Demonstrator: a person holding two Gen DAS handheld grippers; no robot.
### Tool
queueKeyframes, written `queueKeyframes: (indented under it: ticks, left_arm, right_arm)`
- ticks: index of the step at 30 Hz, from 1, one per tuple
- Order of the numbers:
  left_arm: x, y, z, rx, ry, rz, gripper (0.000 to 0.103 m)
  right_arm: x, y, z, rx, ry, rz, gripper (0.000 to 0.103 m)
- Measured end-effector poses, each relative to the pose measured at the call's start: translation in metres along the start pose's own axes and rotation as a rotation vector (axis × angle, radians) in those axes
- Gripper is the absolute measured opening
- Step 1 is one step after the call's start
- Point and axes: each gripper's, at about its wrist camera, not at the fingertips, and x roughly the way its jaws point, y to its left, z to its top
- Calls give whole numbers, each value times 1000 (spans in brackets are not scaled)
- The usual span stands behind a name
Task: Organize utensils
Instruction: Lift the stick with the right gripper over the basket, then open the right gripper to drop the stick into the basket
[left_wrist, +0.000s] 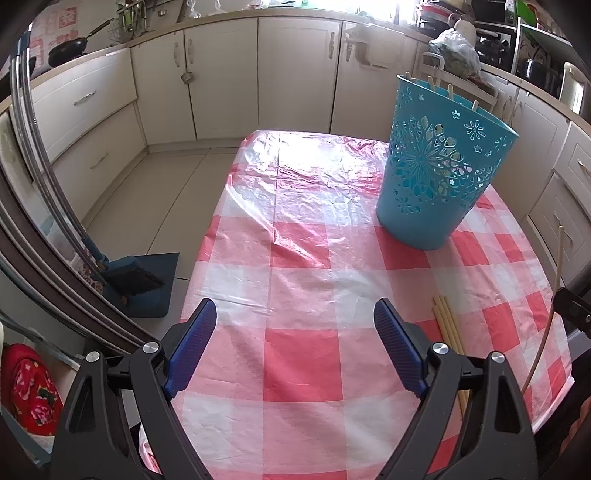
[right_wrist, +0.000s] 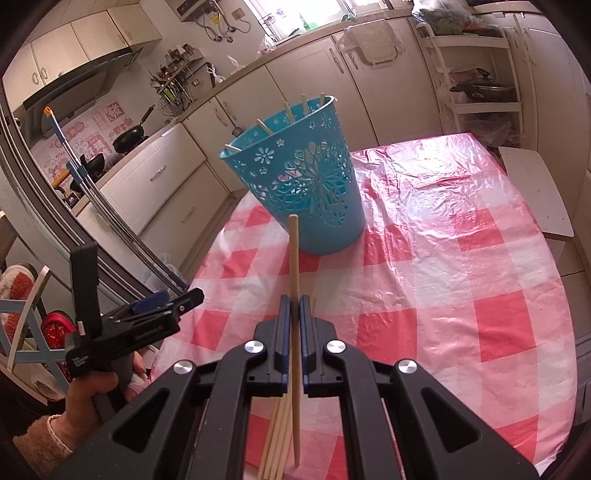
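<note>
A blue perforated basket (left_wrist: 439, 173) (right_wrist: 306, 184) stands on the red-checked table with several wooden chopsticks poking above its rim. My right gripper (right_wrist: 294, 306) is shut on one chopstick (right_wrist: 294, 258), held clear of the table and pointing toward the basket. Several more chopsticks (right_wrist: 275, 439) (left_wrist: 448, 328) lie in a bundle on the cloth below it. In the left wrist view the held chopstick (left_wrist: 550, 306) shows as a thin curved stick at the right edge. My left gripper (left_wrist: 295, 332) hangs open over bare cloth, left of the bundle, with nothing between its fingers.
The table (left_wrist: 303, 266) is covered in wrinkled clear plastic over a checked cloth. A dustpan and brush (left_wrist: 136, 280) sit on the floor to its left. Kitchen cabinets (left_wrist: 295, 74) ring the room. A white stool (right_wrist: 535, 188) stands at the table's right side.
</note>
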Motion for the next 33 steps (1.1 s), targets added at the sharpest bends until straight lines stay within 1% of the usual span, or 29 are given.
queueKeyframes:
  ticks: [10, 14, 18, 25, 26, 33]
  left_arm:
    - [4, -5, 0, 11, 13, -10, 83]
    - [4, -8, -1, 18, 19, -13, 83]
    - [5, -7, -2, 13, 31, -16, 83]
    - [13, 3, -1, -63, 71, -61, 83]
    - [14, 5, 0, -79, 79, -70, 83]
    - [22, 13, 2, -144, 108, -107, 83]
  right_arm:
    - [-17, 7, 20, 52, -43, 96, 6]
    - [-19, 12, 36, 61, -61, 133, 6]
    - [-19, 17, 60, 79, -88, 174, 6]
    - [-11, 27, 106, 89, -131, 217, 6]
    - [-12, 29, 114, 90, -152, 224, 6]
    - [-21, 49, 158, 40, -225, 254, 6]
